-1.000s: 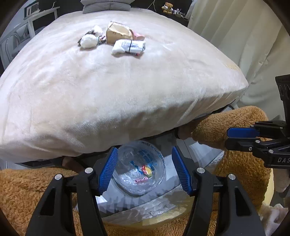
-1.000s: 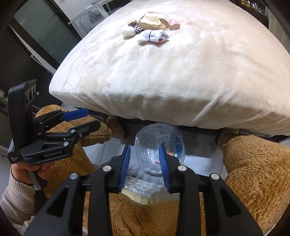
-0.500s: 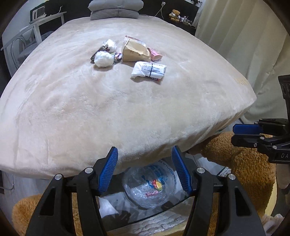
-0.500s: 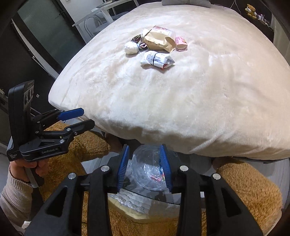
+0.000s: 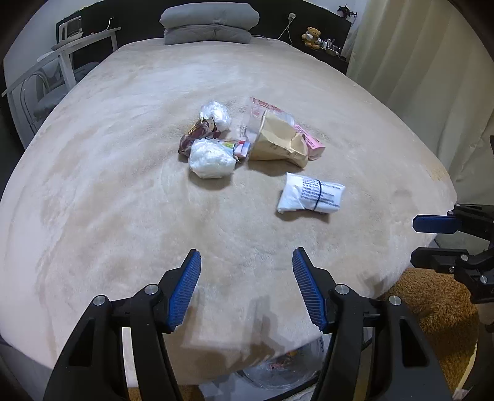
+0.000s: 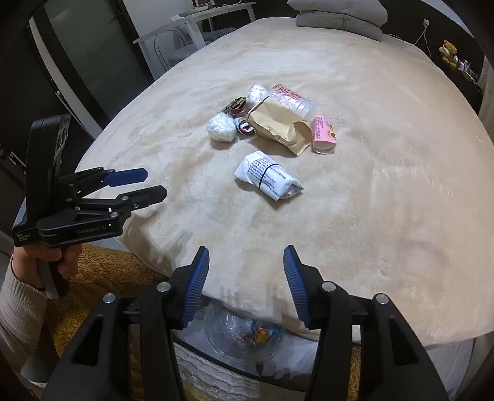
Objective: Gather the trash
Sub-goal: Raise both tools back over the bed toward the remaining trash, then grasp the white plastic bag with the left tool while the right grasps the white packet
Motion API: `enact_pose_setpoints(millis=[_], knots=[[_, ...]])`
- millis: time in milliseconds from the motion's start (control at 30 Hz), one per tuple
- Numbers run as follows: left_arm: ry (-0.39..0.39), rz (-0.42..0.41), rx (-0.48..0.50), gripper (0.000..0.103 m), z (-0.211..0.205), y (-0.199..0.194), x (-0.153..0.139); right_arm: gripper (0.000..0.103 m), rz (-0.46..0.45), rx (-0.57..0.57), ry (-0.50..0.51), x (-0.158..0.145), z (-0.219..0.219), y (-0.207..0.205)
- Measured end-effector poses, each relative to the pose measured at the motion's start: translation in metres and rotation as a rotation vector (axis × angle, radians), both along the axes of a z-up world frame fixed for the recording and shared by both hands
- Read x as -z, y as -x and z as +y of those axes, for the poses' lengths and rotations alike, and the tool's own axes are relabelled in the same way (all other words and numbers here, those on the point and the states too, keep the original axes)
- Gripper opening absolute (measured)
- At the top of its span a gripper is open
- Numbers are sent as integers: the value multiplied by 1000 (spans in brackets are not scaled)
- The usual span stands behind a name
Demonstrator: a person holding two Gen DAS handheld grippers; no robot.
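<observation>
Trash lies in a cluster on the beige bed (image 5: 123, 200): a white printed packet with a black band (image 5: 310, 194) (image 6: 267, 179) nearest me, a crumpled brown paper bag (image 5: 279, 142) (image 6: 279, 123), a pink carton (image 5: 310, 143) (image 6: 322, 137), a white plastic wad (image 5: 210, 159) (image 6: 220, 126), a second wad (image 5: 216, 112), dark wrappers (image 5: 196, 137) and a clear plastic bag (image 6: 293, 98). My left gripper (image 5: 246, 290) is open and empty above the bed's near edge. My right gripper (image 6: 246, 282) is open and empty, right of it. A clear trash bag with wrappers (image 6: 247, 336) sits below the bed edge.
Grey pillows (image 5: 210, 23) lie at the head of the bed. A white table and chair (image 5: 55, 71) stand at the left. A curtain (image 5: 432, 77) hangs on the right. A brown fluffy rug (image 6: 102, 277) covers the floor below me.
Both grippers rose from beside the clear trash bag below the bed edge to above the bed. The right gripper's jaws opened wider. The trash cluster came into closer view.
</observation>
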State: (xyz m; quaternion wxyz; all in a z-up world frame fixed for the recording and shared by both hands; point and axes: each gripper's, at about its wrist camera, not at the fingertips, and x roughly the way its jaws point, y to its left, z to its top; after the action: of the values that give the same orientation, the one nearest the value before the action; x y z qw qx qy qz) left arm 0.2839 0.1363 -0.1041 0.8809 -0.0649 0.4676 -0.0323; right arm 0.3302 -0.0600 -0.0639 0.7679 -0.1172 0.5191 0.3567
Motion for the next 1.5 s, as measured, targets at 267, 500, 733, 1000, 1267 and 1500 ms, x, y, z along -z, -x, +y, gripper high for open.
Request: enact_pose_setpoints(millis=[267, 500, 733, 1000, 1267, 1500], knots=[[-35, 19, 10, 61, 20, -59, 10, 73, -7, -33, 26, 14, 25, -46], [-70, 34, 29, 61, 31, -104, 21, 73, 2, -80, 47, 33, 47, -76], [-61, 34, 84, 61, 38, -130, 34, 73, 22, -145, 51, 50, 61, -90], [-41, 53, 131, 66, 36, -144, 49, 53, 47, -173, 81, 68, 68, -96], [-47, 46, 133, 57, 36, -145, 49, 45, 36, -179, 86, 67, 63, -93], [-41, 27, 119, 57, 31, -129, 36, 43, 21, -165, 60, 50, 55, -84]])
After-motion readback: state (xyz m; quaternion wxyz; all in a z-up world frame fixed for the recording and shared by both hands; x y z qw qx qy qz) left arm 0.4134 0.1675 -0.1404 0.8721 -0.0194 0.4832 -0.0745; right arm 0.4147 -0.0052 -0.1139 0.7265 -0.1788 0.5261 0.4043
